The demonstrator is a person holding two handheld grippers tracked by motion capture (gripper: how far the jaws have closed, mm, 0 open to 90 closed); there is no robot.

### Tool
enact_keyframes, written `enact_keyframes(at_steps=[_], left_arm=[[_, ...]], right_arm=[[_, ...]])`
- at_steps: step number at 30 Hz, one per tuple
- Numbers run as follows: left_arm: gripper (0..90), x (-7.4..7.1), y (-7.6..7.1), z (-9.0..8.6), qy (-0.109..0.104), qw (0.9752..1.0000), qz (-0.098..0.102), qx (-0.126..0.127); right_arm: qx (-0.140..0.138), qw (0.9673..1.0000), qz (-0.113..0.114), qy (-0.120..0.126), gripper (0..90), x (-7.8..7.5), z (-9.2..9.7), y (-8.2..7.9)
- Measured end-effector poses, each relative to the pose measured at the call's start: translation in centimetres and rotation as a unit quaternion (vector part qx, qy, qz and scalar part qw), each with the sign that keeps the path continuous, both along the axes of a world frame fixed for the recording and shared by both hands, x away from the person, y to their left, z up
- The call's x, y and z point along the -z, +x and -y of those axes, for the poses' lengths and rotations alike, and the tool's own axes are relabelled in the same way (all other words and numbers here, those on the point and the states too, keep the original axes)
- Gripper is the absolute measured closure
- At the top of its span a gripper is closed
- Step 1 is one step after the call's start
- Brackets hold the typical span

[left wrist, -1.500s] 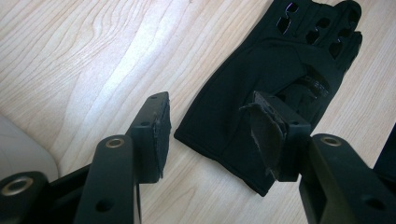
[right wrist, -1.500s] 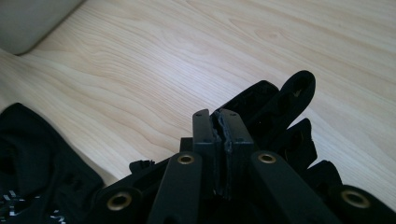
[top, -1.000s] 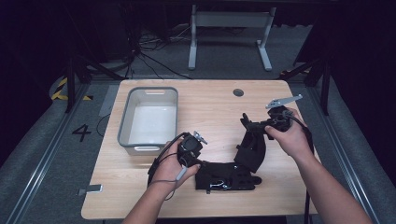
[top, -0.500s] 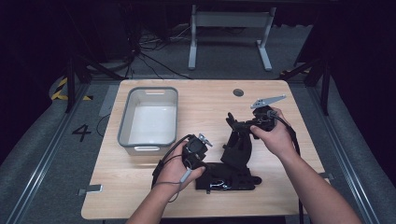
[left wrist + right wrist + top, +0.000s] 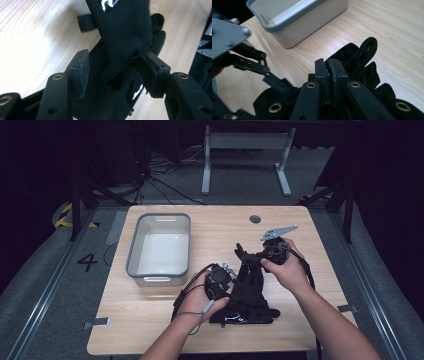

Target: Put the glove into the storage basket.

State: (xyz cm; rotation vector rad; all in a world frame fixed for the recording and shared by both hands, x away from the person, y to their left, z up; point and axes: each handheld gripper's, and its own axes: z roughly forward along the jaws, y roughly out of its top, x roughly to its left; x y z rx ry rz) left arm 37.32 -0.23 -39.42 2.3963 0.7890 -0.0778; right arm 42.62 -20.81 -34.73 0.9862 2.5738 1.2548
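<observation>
Black glove (image 5: 248, 285) hangs pinched in the right tool (image 5: 331, 75), seemingly between the left tool's (image 5: 117, 72) spread jaws.

Both hands are at the middle of the wooden table (image 5: 150, 320). The right gripper (image 5: 250, 259), with its grey plate on top, holds the upper end of a black glove (image 5: 250, 285), lifted so the glove slopes up off the wood. The left gripper (image 5: 229, 271) sits low against the glove's left side, cable looping beneath the hand. A grey-rimmed white bin (image 5: 159, 247) stands just left.
</observation>
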Motion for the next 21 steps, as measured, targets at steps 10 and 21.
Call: enact_keyframes(at_steps=[10,21], left_arm=[[84.9,-0.8,-0.7,-0.2,0.031,0.9994,0.014,0.006],[85.0,-2.4,-0.1,-2.4,0.058,0.9958,0.057,-0.041]], right_arm=[[-0.012,0.9999,0.003,0.008,86.0,0.2,-0.4,-0.1],[-0.019,0.999,0.0,0.039,85.8,0.4,1.0,-0.1]])
